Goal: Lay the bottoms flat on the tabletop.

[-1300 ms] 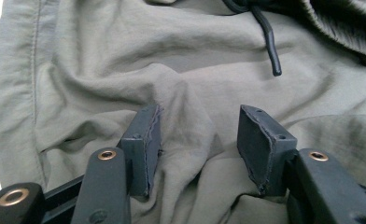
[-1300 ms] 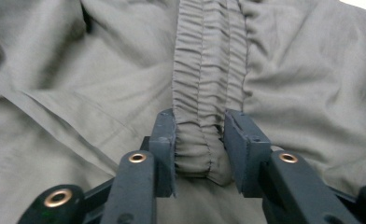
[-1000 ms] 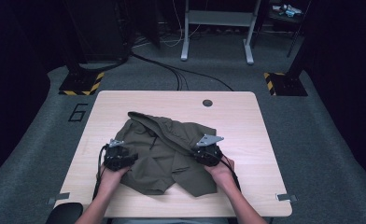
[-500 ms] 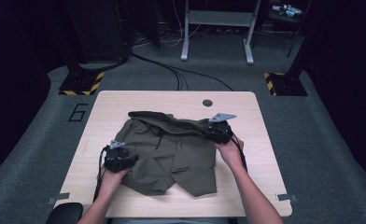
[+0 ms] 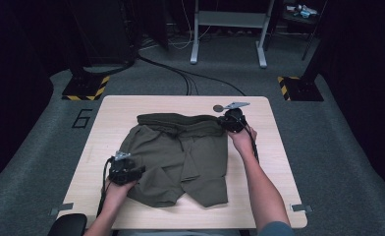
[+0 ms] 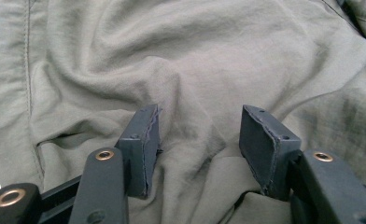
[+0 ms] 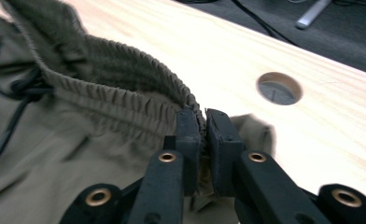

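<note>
Olive-green shorts (image 5: 180, 157) lie spread on the light wooden table (image 5: 112, 113), waistband toward the far edge. My right gripper (image 5: 222, 120) is at the waistband's right end. Up close its jaws (image 7: 203, 126) are shut on the gathered elastic waistband (image 7: 125, 88), with cloth pinched between the pads. My left gripper (image 5: 139, 171) rests on the near left leg of the shorts. Its jaws (image 6: 197, 135) stand apart on the cloth (image 6: 195, 60), with a loose fold rising between the pads, not pinched. A dark drawstring (image 7: 17, 88) lies at the waist.
A round cable hole (image 5: 217, 107) (image 7: 279, 87) sits in the tabletop just beyond my right gripper. Bare wood runs along the table's left, right and far edges. Beyond the table are grey carpet, cables and stand legs with yellow-black striped feet (image 5: 85, 88).
My right gripper has moved away from the person and to the right with the waistband in it, pulling the bunched shorts out flatter. The left gripper has stayed in place.
</note>
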`<control>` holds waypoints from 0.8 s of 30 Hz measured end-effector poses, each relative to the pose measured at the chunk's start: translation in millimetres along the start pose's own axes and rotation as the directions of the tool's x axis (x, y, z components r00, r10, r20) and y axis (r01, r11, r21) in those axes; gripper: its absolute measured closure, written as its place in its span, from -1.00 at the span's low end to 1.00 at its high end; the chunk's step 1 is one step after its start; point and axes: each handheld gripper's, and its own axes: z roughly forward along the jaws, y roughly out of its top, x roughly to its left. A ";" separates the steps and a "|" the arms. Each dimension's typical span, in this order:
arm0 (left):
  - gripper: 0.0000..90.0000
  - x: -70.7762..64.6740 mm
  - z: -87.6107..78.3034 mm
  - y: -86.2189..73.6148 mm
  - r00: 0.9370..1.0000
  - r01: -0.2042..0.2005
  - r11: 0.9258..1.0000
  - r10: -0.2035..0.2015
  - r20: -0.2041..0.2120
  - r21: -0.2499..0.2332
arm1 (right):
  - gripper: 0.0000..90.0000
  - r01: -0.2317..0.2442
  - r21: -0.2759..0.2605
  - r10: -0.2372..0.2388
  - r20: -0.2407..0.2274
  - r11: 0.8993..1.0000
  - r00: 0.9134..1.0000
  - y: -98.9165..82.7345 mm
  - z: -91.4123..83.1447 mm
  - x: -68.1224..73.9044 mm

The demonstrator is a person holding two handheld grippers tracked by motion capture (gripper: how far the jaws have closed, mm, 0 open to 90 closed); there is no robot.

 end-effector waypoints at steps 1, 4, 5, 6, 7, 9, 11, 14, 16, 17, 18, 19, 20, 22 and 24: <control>0.05 0.5 0.3 0.1 1.000 0.004 1.000 -0.004 0.003 -0.003 | 0.69 -0.025 -0.018 0.025 0.032 1.000 0.999 2.5 6.6 -7.5; 0.05 1.6 0.6 0.9 1.000 0.004 1.000 -0.004 0.007 -0.001 | 0.46 -0.039 -0.047 0.042 0.054 0.998 0.998 3.6 8.8 -12.8; 0.05 2.0 0.5 1.1 1.000 0.003 1.000 -0.003 0.010 0.000 | 0.39 -0.054 -0.083 0.061 0.084 0.995 0.995 4.1 7.4 -15.9; 0.05 2.0 0.5 1.1 1.000 0.004 1.000 -0.004 0.010 0.001 | 0.35 -0.058 -0.094 0.066 0.088 0.994 0.994 4.5 5.5 -16.5; 0.04 2.0 0.5 1.1 1.000 0.004 1.000 -0.004 0.010 0.001 | 0.35 -0.058 -0.094 0.066 0.088 0.994 0.994 4.5 5.5 -16.5; 0.03 2.1 0.6 2.0 1.000 0.007 1.000 -0.007 0.012 0.006 | 0.30 -0.070 -0.090 0.078 0.091 0.994 0.993 5.4 -2.0 -15.9; 0.02 2.4 1.1 2.6 1.000 0.005 1.000 -0.005 0.011 -0.002 | 0.29 -0.072 -0.105 0.082 0.093 0.992 0.992 4.6 -8.8 -14.3; 0.01 2.3 -3.3 9.0 1.000 0.002 1.000 -0.002 0.012 -0.014 | 0.34 -0.074 -0.121 0.084 0.078 0.990 0.993 1.1 -18.6 -9.3; 0.01 3.0 -4.9 14.8 1.000 -0.002 1.000 0.003 0.016 -0.016 | 0.37 -0.073 -0.114 0.080 0.060 0.991 0.995 -4.7 -22.4 -2.3; 0.01 3.7 -5.1 18.3 1.000 -0.005 1.000 0.005 0.014 -0.024 | 0.39 -0.072 -0.111 0.078 0.052 0.991 0.996 -8.7 -23.6 2.4; 0.02 4.3 -5.2 22.0 1.000 -0.004 1.000 0.005 0.017 -0.027 | 0.39 -0.060 -0.099 0.066 0.051 0.993 0.997 -12.8 -24.1 7.0; 0.02 4.3 -5.2 22.0 1.000 -0.004 1.000 0.005 0.017 -0.027 | 0.41 -0.062 -0.092 0.067 0.045 0.994 0.997 -17.6 -24.7 12.2; 0.02 5.7 -5.1 29.6 1.000 -0.015 0.999 0.015 0.016 -0.031 | 0.41 -0.061 -0.092 0.065 0.032 0.994 0.997 -22.9 -25.0 16.9; 0.02 6.6 -4.5 34.4 1.000 -0.024 0.999 0.025 0.018 -0.033 | 0.41 -0.058 -0.082 0.060 0.029 0.995 0.998 -27.9 -25.2 22.4; 0.02 8.7 -2.5 42.3 0.999 -0.040 0.999 0.040 0.025 -0.026 | 0.42 -0.055 -0.073 0.056 0.018 0.996 0.998 -38.3 -26.0 34.0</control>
